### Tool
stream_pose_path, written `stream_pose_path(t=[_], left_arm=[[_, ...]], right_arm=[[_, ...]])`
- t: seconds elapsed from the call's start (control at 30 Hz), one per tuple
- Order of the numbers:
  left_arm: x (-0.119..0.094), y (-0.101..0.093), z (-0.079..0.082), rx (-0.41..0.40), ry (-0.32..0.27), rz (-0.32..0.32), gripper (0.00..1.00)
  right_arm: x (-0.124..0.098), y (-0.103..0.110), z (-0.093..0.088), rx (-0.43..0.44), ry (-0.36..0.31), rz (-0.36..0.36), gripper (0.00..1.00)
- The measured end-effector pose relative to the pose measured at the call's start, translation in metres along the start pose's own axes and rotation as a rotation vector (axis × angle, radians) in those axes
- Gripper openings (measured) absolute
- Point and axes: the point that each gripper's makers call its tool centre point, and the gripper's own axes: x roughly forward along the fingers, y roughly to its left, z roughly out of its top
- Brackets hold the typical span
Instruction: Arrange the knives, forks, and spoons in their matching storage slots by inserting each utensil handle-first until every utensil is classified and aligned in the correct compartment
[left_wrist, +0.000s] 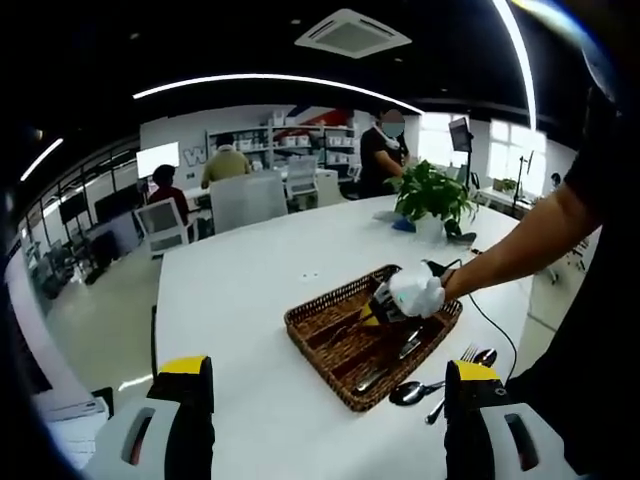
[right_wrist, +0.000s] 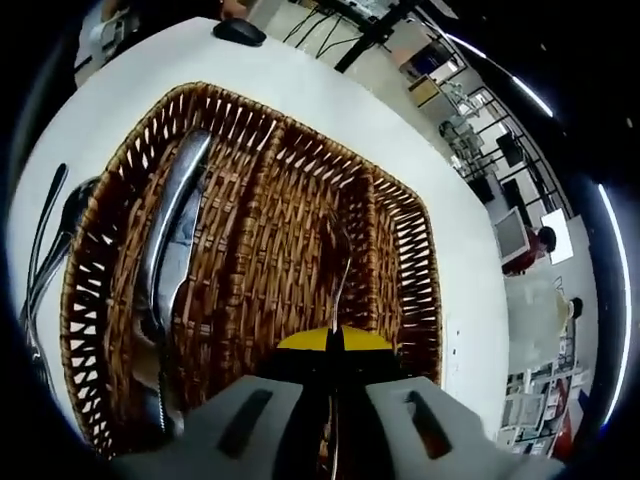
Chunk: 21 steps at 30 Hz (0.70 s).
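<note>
The right gripper (right_wrist: 335, 345) has its jaws clamped on a fork (right_wrist: 340, 290), held over the right slot of the wicker basket (right_wrist: 250, 180); knives (right_wrist: 170, 250) lie in its left slot. The left gripper (left_wrist: 325, 385) hovers with jaws apart above the white worktop (left_wrist: 240, 290). Spoons (left_wrist: 415, 392) lie beside the basket.

The left gripper (left_wrist: 330, 415) hangs back with its fingers (left_wrist: 185, 400) spread wide apart and nothing between them. The person's bare forearm (left_wrist: 520, 245) stretches out, its gloved hand (left_wrist: 418, 293) carrying the right gripper (right_wrist: 335, 345), fingers pressed together, pointed steeply downward.
</note>
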Motion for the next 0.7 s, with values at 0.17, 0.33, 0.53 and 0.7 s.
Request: stream_pose_path(t=[0.17,0.33,0.53,0.7], left_arm=[[0.000,0.005,-0.002,0.001,0.004,0.006,1.00],[0.001,0.007,-0.002,0.004,0.006,0.003,1.00],[0.001,0.007,-0.003,0.000,0.006,0.003,1.00],[0.000,0.007,-0.001,0.006,0.002,-0.002,1.00]], right_arm=[[0.006,0.002,-0.006,-0.020,0.016,0.007,0.00],[0.008,0.002,-0.010,-0.021,0.040,0.012,0.00],[0.009,0.002,-0.010,-0.025,0.048,0.026,0.00],[0.014,0.005,-0.008,-0.023,0.049,0.065,0.00]])
